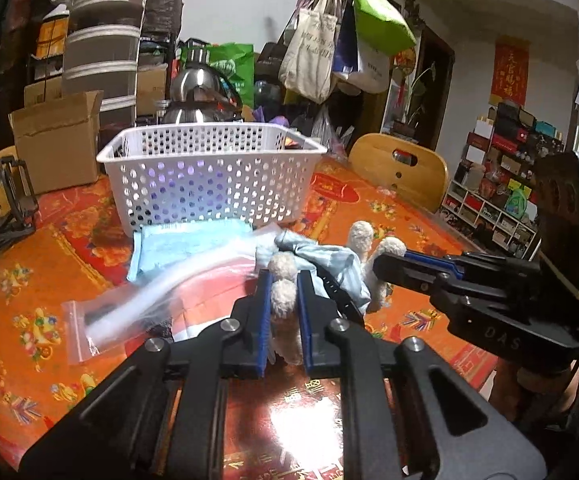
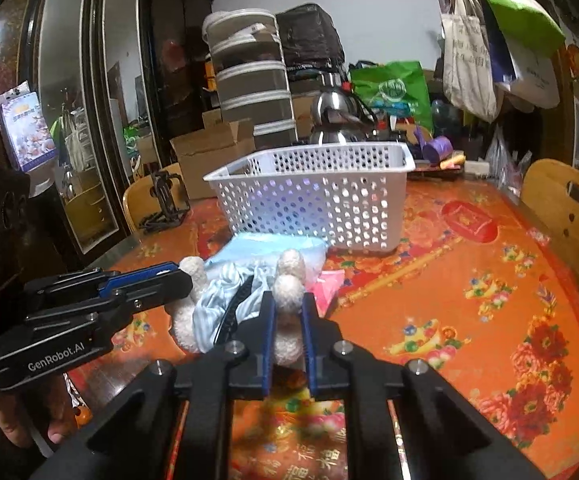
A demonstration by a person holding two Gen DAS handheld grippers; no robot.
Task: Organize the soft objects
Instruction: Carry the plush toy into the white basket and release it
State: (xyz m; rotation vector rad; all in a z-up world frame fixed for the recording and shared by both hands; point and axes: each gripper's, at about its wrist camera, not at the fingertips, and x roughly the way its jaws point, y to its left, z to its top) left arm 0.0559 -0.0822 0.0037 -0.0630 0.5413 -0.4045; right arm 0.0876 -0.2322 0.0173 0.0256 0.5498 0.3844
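While both sets of fingers pinch it from either side, a fluffy white plush toy (image 1: 285,300) dressed in pale blue striped cloth sits lifted a little above the orange flower-patterned worktop (image 1: 49,248), just in front of a white perforated plastic basket (image 1: 209,172). The left gripper (image 1: 283,292) has its blue-padded fingers drawn in narrow on one woolly white limb of the toy, which fills the gap between them. The right gripper (image 2: 287,316) does the same on another limb, its fingers tight against the white fleece. In the left wrist view the right gripper reaches in from the right side and meets the toy at its far limbs; in the right wrist view the left gripper comes in from the left, with the person's hand (image 2: 17,420) wrapped below it.

Beside the toy, toward the basket, lies a flat light blue packet (image 1: 185,248), and next to that a clear zip-seal plastic bag (image 1: 129,308), blurred in the left view. A small pink wrapper (image 2: 329,284) shows by the toy in the right view. Behind the basket stands a shiny steel kettle (image 1: 201,96), with an open brown cardboard box (image 1: 57,140) to its left, near a black folding stand (image 1: 13,208). Wooden chair backs (image 1: 401,168) ring the worktop. Cloth tote bags and a bright green bag (image 1: 377,20) hang from a rack beyond.
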